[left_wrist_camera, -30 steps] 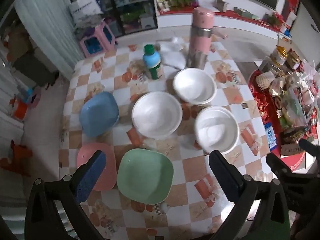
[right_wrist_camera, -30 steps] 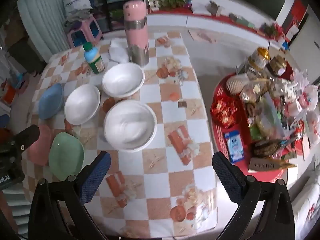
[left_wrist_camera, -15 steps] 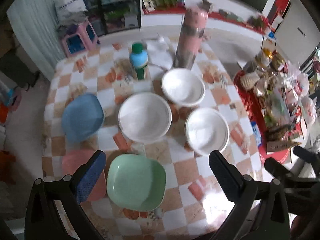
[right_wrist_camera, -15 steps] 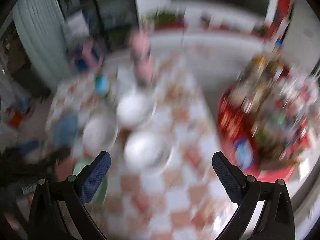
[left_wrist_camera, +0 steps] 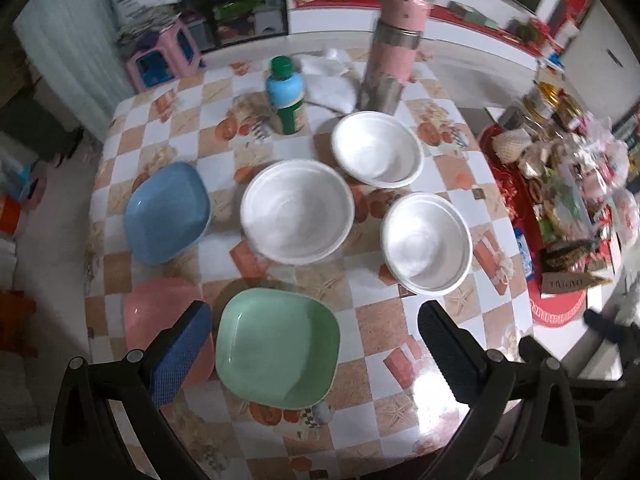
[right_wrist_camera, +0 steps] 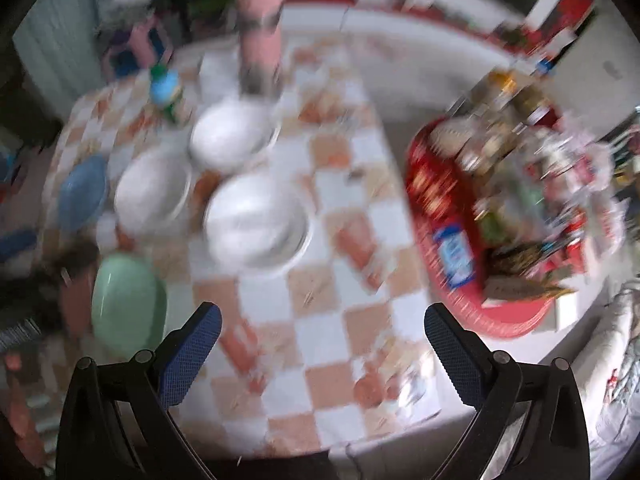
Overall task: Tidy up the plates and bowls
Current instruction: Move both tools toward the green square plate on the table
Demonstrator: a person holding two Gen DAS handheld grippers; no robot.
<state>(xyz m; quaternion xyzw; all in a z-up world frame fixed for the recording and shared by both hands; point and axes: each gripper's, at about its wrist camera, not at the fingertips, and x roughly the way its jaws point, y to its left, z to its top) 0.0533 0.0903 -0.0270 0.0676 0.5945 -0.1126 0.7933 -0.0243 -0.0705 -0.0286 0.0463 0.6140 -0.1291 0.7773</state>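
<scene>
Both jaws stand wide apart, empty: left gripper above the green plate, right gripper over bare bench. Pink plate, blue plate and three white bowls lie separate; bottle label unreadable. Since the previous frame the left view has closed in on the bench; the right view stays blurred.

- The checkered orange-and-white tabletop lies bare along its near edge and right side, giving open passage there.
- Three round white bowls crowd the middle, nearly touching one another.
- The square green plate, square pink plate and square blue plate fill the left side.
- A tall pink-and-steel flask and a green-capped blue bottle stand upright, blocking the far edge.
- A red tray heaped with packets bars the right.
</scene>
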